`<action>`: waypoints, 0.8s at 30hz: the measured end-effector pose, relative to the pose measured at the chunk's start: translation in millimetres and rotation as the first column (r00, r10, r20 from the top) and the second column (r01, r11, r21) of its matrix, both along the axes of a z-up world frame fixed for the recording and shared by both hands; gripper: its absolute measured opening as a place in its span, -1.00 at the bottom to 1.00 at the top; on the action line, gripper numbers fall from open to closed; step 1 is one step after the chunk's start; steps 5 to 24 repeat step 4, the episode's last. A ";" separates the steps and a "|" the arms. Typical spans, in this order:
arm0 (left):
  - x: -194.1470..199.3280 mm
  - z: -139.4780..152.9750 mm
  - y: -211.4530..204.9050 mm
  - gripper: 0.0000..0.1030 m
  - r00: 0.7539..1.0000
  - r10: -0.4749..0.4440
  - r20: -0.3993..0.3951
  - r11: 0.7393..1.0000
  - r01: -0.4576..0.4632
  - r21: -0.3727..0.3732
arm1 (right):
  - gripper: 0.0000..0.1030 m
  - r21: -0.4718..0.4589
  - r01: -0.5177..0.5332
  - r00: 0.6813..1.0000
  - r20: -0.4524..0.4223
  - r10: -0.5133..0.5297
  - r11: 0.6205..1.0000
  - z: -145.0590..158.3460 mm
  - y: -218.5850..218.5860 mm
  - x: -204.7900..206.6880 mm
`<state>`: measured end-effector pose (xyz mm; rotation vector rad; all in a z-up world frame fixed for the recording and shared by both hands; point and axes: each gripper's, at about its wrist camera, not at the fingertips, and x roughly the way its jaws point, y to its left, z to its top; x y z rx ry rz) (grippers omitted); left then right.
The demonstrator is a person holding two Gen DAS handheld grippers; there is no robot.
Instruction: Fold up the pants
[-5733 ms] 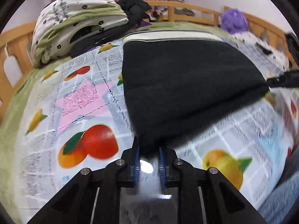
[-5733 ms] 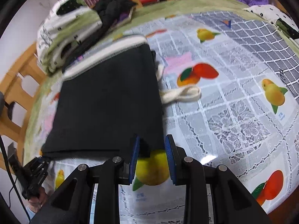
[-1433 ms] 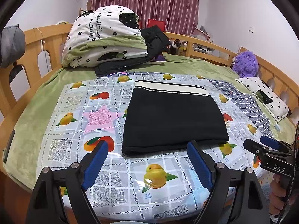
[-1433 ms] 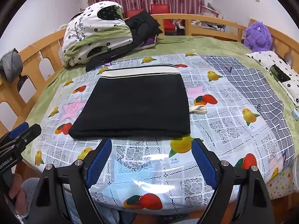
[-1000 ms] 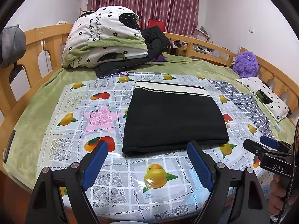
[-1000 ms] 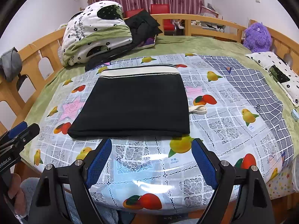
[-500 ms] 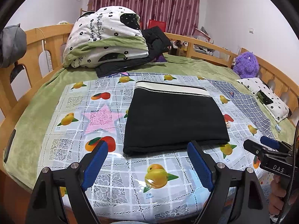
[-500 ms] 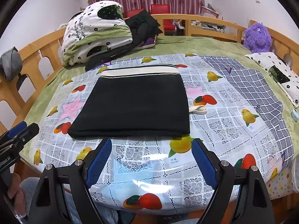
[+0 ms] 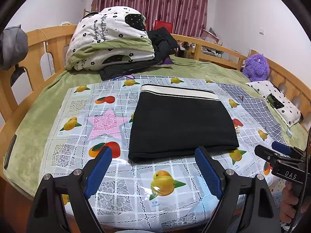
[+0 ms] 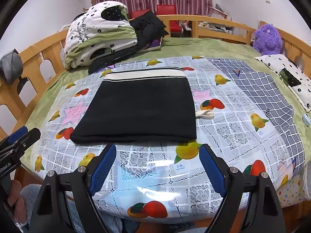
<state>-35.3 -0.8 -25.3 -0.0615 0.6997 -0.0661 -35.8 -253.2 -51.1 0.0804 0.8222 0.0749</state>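
Note:
The black pants (image 9: 182,122) (image 10: 140,104) lie folded into a flat rectangle on the fruit-print sheet (image 9: 108,174) (image 10: 233,128), white waistband (image 9: 178,91) at the far edge. A white drawstring loop (image 10: 205,114) pokes out on their right side. My left gripper (image 9: 153,153) hangs open with nothing in it, short of the pants' near edge. My right gripper (image 10: 157,149) is likewise open with nothing between its blue pads, just in front of that same edge. Each gripper shows at the other view's side, the right gripper (image 9: 279,155) on the right and the left gripper (image 10: 17,137) on the left.
A folded quilt (image 9: 110,44) and dark clothes (image 9: 161,40) are piled at the far left of the bed. A purple plush toy (image 9: 256,68) and a spotted pillow (image 9: 278,104) lie at the right. Wooden rails (image 9: 38,42) ring the bed.
Several seconds ago both grippers were shut on the pants' near edge; now they are open and drawn back. Over the last second nothing has moved.

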 end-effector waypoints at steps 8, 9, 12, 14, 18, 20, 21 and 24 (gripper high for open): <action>0.1 0.8 0.8 0.68 1.000 -0.003 0.003 1.000 0.003 -0.003 | 0.68 -0.005 0.003 1.000 0.003 -0.003 1.000 0.9 -1.2 -0.4; 0.1 0.8 0.8 0.68 1.000 -0.003 0.003 1.000 0.003 -0.003 | 0.68 -0.005 0.003 1.000 0.003 -0.003 1.000 0.9 -1.2 -0.4; 0.1 0.8 0.8 0.68 1.000 -0.003 0.003 1.000 0.003 -0.003 | 0.68 -0.005 0.003 1.000 0.003 -0.003 1.000 0.9 -1.2 -0.4; 0.1 0.8 0.8 0.68 1.000 -0.003 0.003 1.000 0.003 -0.003 | 0.68 -0.005 0.003 1.000 0.003 -0.003 1.000 0.9 -1.2 -0.4; 0.1 0.8 0.8 0.68 1.000 -0.003 0.003 1.000 0.003 -0.003 | 0.68 -0.005 0.003 1.000 0.003 -0.003 1.000 0.9 -1.2 -0.4; 0.1 0.8 0.8 0.68 1.000 -0.003 0.003 1.000 0.003 -0.003 | 0.68 -0.005 0.003 1.000 0.003 -0.003 1.000 0.9 -1.2 -0.4; 0.1 0.8 0.8 0.68 1.000 -0.003 0.003 1.000 0.003 -0.003 | 0.68 -0.005 0.003 1.000 0.003 -0.003 1.000 0.9 -1.2 -0.4; 0.1 0.8 0.8 0.68 1.000 -0.003 0.003 1.000 0.003 -0.003 | 0.68 -0.005 0.003 1.000 0.003 -0.003 1.000 0.9 -1.2 -0.4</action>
